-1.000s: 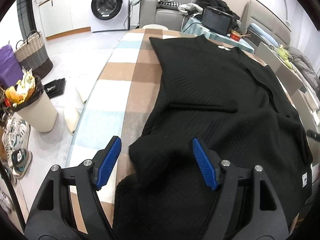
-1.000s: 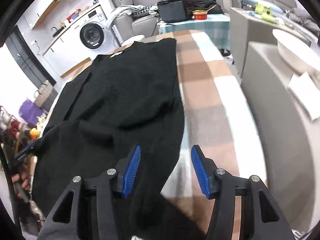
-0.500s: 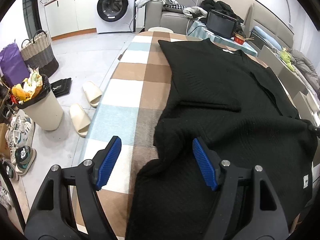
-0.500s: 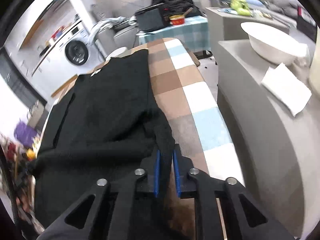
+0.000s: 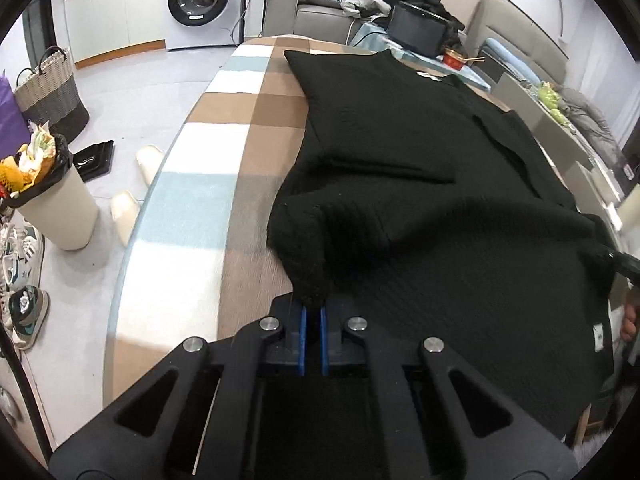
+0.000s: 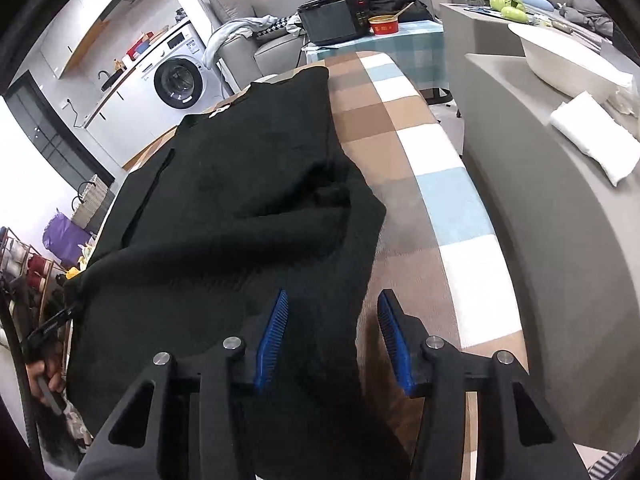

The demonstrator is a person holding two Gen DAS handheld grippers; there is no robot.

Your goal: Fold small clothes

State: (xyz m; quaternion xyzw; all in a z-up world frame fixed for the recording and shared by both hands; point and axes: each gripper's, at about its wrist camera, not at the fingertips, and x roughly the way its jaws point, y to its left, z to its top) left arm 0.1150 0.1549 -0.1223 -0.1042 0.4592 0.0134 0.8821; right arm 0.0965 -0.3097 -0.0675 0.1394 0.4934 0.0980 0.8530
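A black knit sweater (image 5: pixel 420 168) lies spread over a checked table (image 5: pixel 208 168), its near part folded over and bunched. My left gripper (image 5: pixel 313 322) is shut on the sweater's near left edge, lifting a peak of fabric. In the right wrist view the sweater (image 6: pixel 240 184) fills the left half of the checked table (image 6: pixel 452 208). My right gripper (image 6: pixel 334 332) is open, its blue pads (image 6: pixel 274 336) astride the sweater's near right edge, which hangs between them.
A grey counter (image 6: pixel 552 216) with a white basin (image 6: pixel 560 64) and folded cloth stands right of the table. On the floor to the left are a bin (image 5: pixel 48 200), slippers (image 5: pixel 126 208), shoes and a basket. A washing machine (image 5: pixel 200 0) and sofa are behind.
My left gripper went from open to shut on the sweater's left edge. My right gripper, shut on the right edge half a second ago, has opened again.
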